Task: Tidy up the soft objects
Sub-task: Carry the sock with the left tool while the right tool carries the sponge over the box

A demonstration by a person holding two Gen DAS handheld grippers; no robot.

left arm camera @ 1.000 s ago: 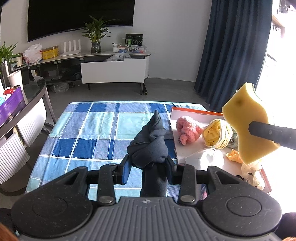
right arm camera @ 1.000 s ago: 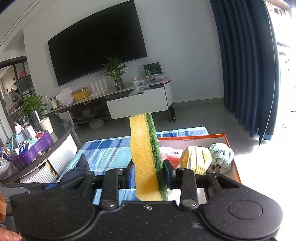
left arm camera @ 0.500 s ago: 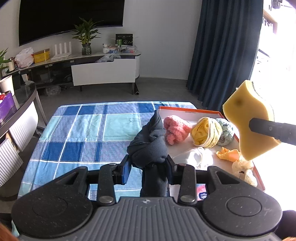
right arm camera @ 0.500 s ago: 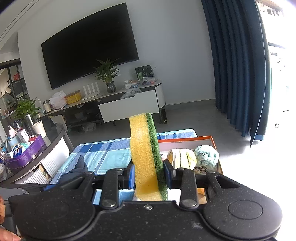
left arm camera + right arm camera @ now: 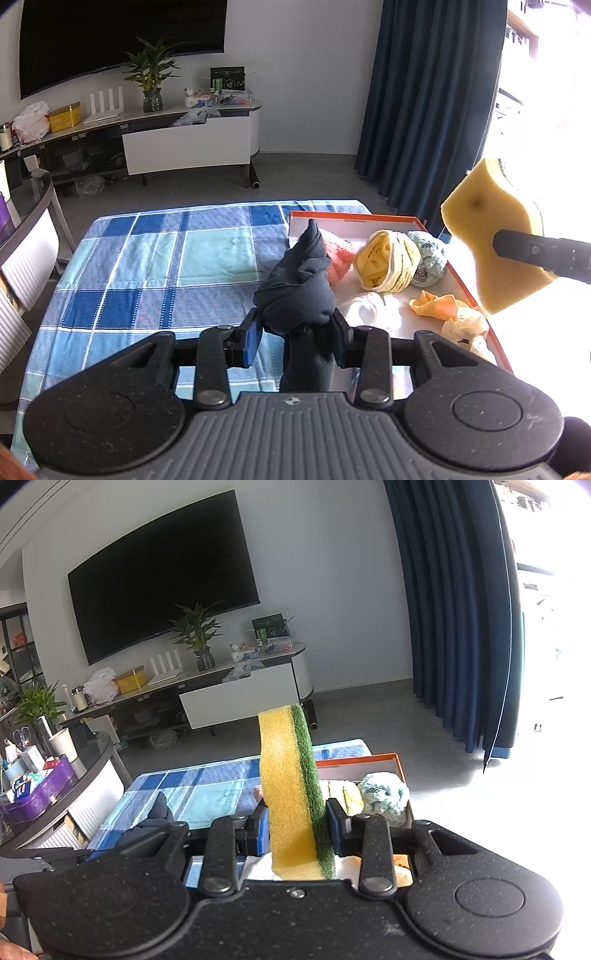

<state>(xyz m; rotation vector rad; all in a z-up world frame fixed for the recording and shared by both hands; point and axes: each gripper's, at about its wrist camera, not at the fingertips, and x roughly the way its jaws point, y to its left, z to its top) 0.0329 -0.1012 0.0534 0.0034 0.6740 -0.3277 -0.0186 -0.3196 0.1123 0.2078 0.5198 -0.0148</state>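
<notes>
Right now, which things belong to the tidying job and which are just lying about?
Job:
dark sock bundle in left tongs
sponge in right tongs
orange box of soft items

Lying about:
television
potted plant
curtain

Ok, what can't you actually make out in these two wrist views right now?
- Left wrist view: the near end of the orange tray is hidden behind the left gripper and its dark sock bundle.
- Left wrist view: the sponge fades into window glare.
- Right wrist view: the sponge and right gripper cover most tray contents.
</notes>
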